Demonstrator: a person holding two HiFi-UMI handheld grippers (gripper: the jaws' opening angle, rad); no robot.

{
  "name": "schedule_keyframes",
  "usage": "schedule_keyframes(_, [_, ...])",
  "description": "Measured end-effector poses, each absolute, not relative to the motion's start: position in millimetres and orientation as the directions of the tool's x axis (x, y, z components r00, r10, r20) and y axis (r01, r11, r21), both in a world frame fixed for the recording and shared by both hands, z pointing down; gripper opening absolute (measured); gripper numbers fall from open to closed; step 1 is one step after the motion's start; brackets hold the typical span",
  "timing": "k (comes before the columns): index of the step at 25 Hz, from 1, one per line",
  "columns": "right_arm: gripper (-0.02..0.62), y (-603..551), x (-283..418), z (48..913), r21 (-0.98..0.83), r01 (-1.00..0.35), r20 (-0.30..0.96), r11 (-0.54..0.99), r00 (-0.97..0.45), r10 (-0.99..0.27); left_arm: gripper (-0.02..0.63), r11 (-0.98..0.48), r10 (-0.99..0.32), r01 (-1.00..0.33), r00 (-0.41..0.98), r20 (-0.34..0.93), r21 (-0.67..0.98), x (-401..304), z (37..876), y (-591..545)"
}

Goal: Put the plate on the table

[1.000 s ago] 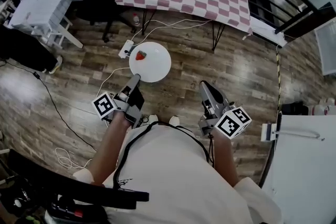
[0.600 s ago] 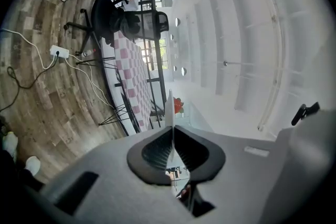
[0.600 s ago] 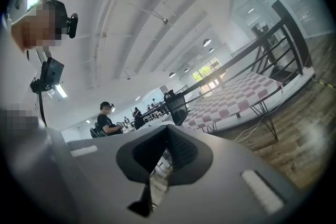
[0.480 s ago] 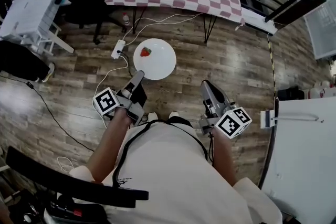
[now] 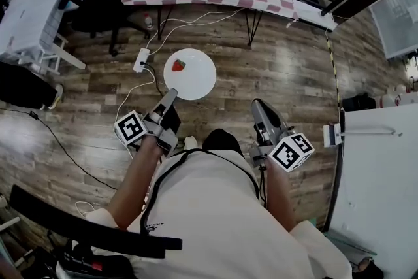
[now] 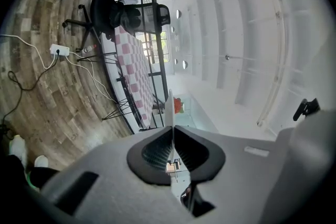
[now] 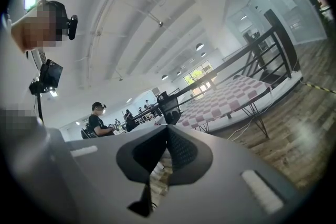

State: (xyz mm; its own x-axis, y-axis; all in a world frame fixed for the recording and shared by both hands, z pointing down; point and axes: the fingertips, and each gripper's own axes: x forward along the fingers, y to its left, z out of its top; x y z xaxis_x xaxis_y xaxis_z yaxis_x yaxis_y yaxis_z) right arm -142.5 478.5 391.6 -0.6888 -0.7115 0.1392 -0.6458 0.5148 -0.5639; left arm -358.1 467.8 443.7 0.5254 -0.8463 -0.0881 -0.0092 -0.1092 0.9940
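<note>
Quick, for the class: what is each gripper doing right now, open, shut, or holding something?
Left gripper: shut on the rim of the white plate, which carries a strawberry.
Right gripper: shut, nothing between its jaws.

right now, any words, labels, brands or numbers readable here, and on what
None readable in any view.
The black-and-white marker cube on the left gripper: square code pattern, no letters.
The matching marker cube on the right gripper: the same.
The round white plate: no print.
</note>
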Motion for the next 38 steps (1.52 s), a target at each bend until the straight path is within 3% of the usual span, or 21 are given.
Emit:
schedule_keyframes(23, [0.009,468,-97,397,-0.571,-0.716,0.154,0.403,-0.575,-0.803,0.021,-0.104,-0.760,0.018,0.643,-0.091,0.994,-305,449,425])
schedule_keyframes(38, [0.009,342,-36,405,-0.604,-0.676,0.148,0.422,-0.616,-0.774,0.021,-0.093,-0.773,-0.007,0.631,-0.068,0.996,-239,443,309])
